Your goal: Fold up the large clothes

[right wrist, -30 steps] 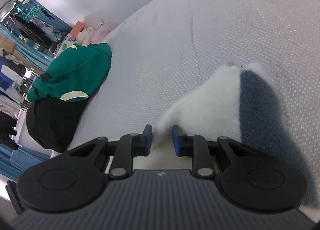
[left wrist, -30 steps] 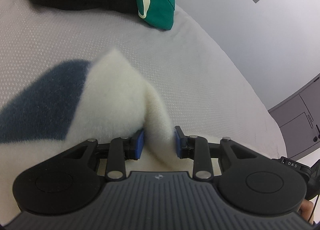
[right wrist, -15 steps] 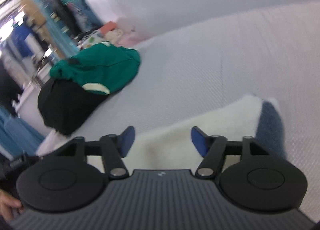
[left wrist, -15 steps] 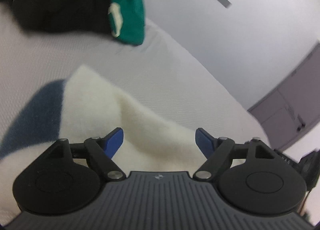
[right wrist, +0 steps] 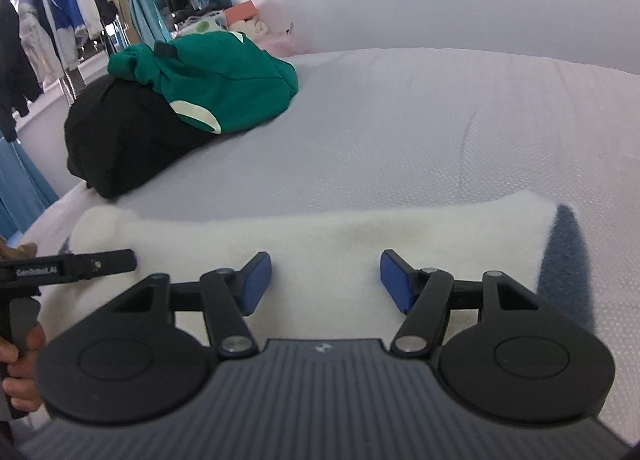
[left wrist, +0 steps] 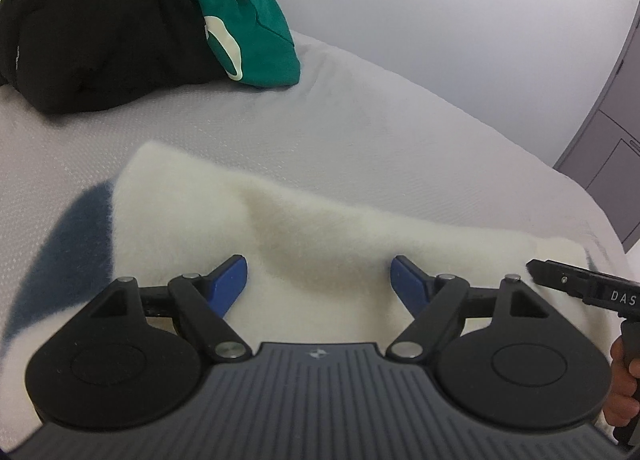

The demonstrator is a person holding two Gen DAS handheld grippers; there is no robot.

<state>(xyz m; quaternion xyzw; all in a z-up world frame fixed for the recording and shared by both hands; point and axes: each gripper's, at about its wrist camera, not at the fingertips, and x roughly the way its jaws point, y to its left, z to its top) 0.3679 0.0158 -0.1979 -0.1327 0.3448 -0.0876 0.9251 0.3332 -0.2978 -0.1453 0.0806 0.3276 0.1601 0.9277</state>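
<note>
The fluffy cream sweater (left wrist: pixel 320 228) lies folded on the pale grey bed (left wrist: pixel 380 132). It makes a long soft roll that runs across the bed, just in front of both grippers. One end of it has a dark blue patch (left wrist: pixel 68 232). In the left wrist view that blue end is on the left. In the right wrist view the same blue end (right wrist: pixel 564 260) sits on the right side of the cream sweater (right wrist: pixel 320 236).

The left gripper (left wrist: pixel 319 280) hangs over the sweater. Its 2 blue fingers (left wrist: pixel 230 280) are spread wide apart. They have just been opening, and now they pinch nothing. The cream fluff lies under the gap, and the pads do not squeeze it.

The right gripper (right wrist: pixel 326 280) is over the sweater too. Its blue fingers (right wrist: pixel 254 280) are spread apart as well, after opening and then closing a tiny bit. Nothing is pinched between them.

Each view shows a bit of the other tool at its edge, with a hand (right wrist: pixel 18 364) wrapped around its handle.

Farther back on the bed sits a pile of other clothes. A green top (right wrist: pixel 224 80) lies on top of a black garment (right wrist: pixel 120 140). This pile is well apart from the sweater. Behind the bed is a plain white wall (left wrist: pixel 460 40). In the right wrist view, many clothes hang on a rack (right wrist: pixel 60 20) far to the left.
</note>
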